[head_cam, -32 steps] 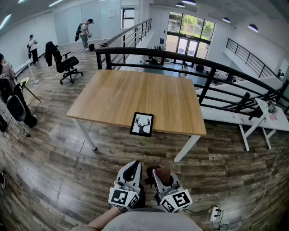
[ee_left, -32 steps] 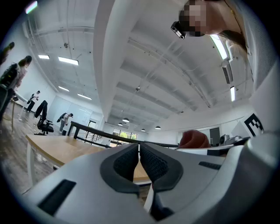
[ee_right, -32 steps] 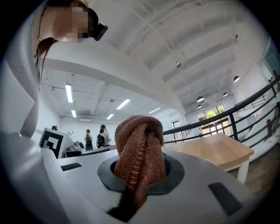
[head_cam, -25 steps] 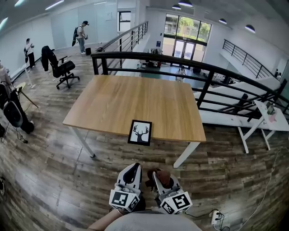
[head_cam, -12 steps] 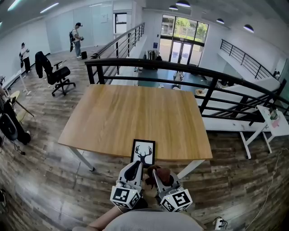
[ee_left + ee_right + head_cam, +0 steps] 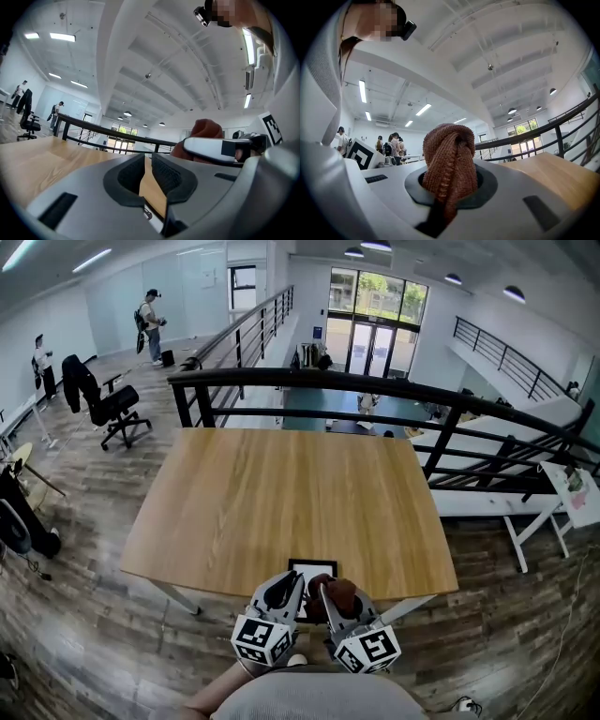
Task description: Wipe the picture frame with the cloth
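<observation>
On wooden table near edge: picture frame; black railing behind.

Left gripper: grey jaws all but closed, thin slit between, nothing in it.
Table: pale wood, running ahead of the jaws.
Railing: black, beyond the table.
Right gripper: alongside at right, rust-brown cloth bunched at its tip.
Office chair: far left.

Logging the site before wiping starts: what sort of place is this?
Likely an open-plan office mezzanine: a light wooden table, a black metal railing overlooking a lower floor, and a black swivel office chair.
</observation>
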